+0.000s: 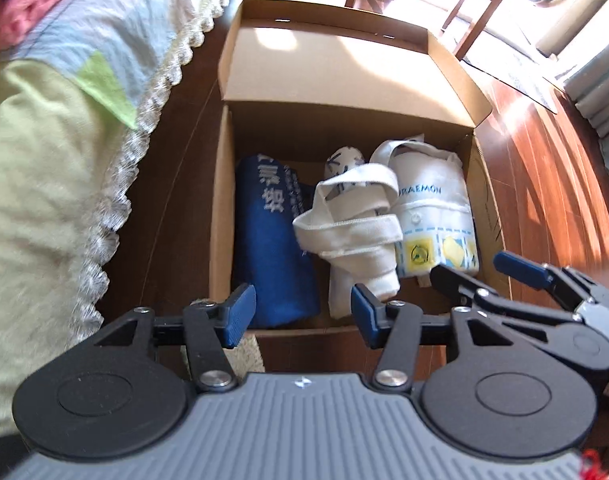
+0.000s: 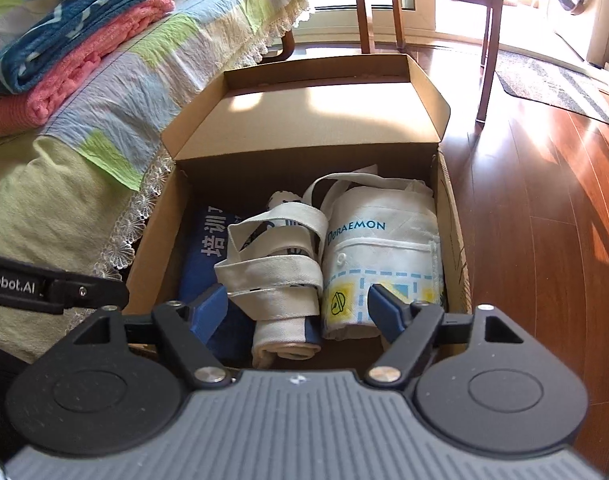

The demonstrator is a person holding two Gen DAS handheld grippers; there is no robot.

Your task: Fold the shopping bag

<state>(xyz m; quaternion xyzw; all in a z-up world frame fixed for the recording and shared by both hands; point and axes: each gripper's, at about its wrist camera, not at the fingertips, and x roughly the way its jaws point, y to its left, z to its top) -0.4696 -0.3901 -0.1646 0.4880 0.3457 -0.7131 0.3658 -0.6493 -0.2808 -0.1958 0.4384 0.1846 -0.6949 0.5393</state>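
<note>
Three rolled bags (image 2: pixel 280 280) are laid side by side in the box (image 2: pixel 450 216), long axes pointing away; both grippers' fingers (image 1: pixel 240 312) (image 2: pixel 384 312) are held open, empty.

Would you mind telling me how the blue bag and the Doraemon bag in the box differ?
The blue bag is dark blue with white Chinese characters; the Doraemon bag is white with blue lettering and yellow pictures. The blue bag lies against the left wall of the cardboard box; the Doraemon bag lies against the right wall. The blue bag is partly covered by the cream bag between them; the Doraemon bag shows almost fully. Both are folded up and packed lengthwise.
</note>
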